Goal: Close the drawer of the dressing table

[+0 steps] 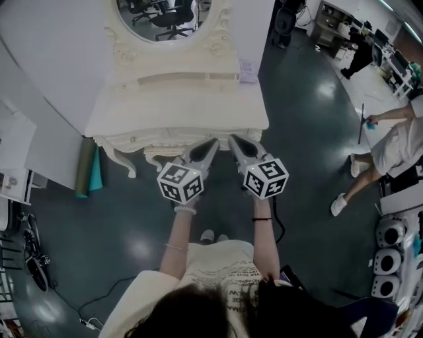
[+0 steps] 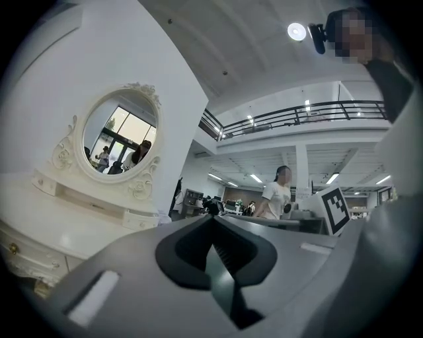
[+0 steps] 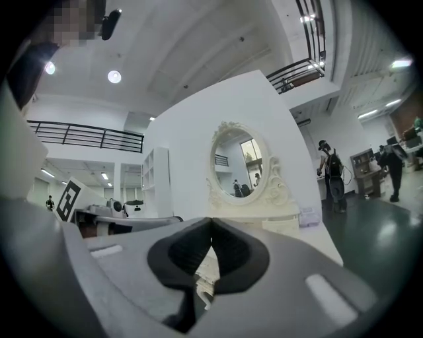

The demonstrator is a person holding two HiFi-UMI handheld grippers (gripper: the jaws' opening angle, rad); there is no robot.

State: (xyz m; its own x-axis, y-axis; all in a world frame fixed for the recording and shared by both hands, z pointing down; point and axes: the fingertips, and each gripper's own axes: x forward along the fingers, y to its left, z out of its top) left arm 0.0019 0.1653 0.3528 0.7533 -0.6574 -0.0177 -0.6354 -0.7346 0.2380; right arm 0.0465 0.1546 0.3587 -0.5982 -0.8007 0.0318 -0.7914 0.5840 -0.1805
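Note:
The cream dressing table (image 1: 178,105) with its oval mirror (image 1: 165,20) stands against a white wall panel. Its carved drawer front (image 1: 173,140) runs under the top's front edge, and I see no gap there from above. My left gripper (image 1: 214,142) and right gripper (image 1: 232,138) are side by side, level, with their tips at that front edge, near its right half. Both are shut with nothing between the jaws. The left gripper view shows the mirror (image 2: 119,142) and table top (image 2: 59,221) off to the left. In the right gripper view the mirror (image 3: 239,168) is straight ahead.
Rolled green and teal mats (image 1: 87,168) lean beside the table's left leg. A person (image 1: 390,148) stands on the dark floor at the right, near white machines (image 1: 391,254). Cables (image 1: 99,307) lie on the floor at lower left.

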